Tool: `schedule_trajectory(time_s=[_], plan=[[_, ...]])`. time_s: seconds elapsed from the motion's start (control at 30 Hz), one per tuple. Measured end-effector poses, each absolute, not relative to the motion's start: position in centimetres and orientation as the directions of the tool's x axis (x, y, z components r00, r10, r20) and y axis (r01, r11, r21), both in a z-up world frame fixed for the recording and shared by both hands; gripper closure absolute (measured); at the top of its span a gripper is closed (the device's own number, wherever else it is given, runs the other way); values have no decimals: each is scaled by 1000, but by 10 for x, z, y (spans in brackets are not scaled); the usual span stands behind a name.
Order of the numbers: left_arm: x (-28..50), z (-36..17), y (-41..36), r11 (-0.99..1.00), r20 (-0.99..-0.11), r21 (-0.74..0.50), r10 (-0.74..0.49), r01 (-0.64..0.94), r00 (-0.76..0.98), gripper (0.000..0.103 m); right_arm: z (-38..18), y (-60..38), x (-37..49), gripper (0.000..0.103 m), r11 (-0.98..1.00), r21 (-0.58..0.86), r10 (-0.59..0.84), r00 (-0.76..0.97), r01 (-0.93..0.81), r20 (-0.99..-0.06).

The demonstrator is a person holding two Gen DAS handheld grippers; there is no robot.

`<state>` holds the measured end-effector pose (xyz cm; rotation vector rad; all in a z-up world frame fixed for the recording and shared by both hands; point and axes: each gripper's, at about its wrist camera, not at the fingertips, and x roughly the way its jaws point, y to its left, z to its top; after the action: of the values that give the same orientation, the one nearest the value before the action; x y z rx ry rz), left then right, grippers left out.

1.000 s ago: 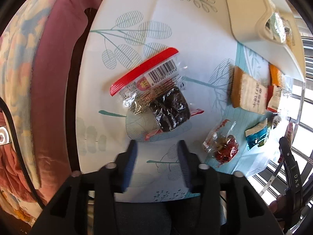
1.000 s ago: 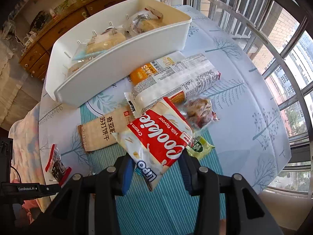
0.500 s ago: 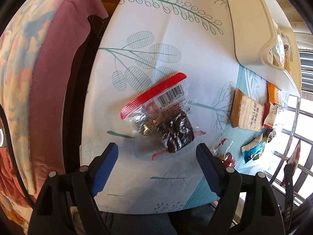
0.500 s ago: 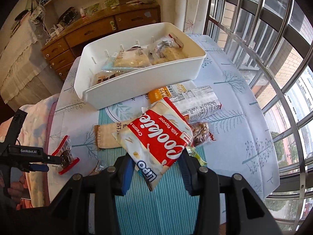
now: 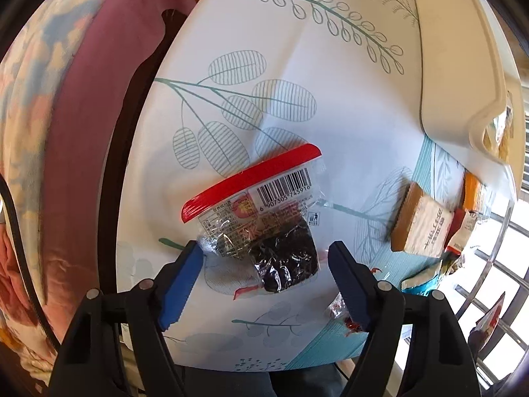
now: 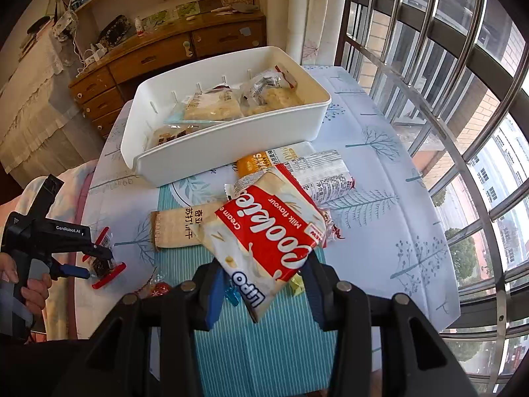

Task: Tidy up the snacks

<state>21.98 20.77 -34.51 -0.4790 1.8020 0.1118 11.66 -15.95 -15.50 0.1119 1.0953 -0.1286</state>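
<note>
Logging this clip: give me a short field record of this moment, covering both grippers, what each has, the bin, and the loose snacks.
left gripper: fingers closing around the red-edged clear packet on the tablecloth, pads not pressing yet
right gripper: shut on the red and white cookie pack, lifted off the table
white bin: on the table, already holds several wrapped snacks
loose snacks: tan cracker pack, orange and white pack, small candies
</note>
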Motion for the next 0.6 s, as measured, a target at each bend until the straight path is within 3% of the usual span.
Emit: schedule_trajectory(time_s=[0.27,0.5,0.57,0.6], plan=[[224,-344,207,902,-947,-151,-249,-404,-202,30,-154,-164,123,61,991,19,-44,448,135,-893],[223,-333,203,888,-953,-148,-246,-435,-178,46,-148,-167,135,61,996,31,-12,474,83,-881],[221,-331,205,877,-951,-155,-257,-456,-172,52,-147,-169,140,61,997,36,-2,479,70,-878],[220,-328,205,877,-954,-145,-247,-459,-170,71,-147,-170,142,61,997,40,6,482,61,-876]])
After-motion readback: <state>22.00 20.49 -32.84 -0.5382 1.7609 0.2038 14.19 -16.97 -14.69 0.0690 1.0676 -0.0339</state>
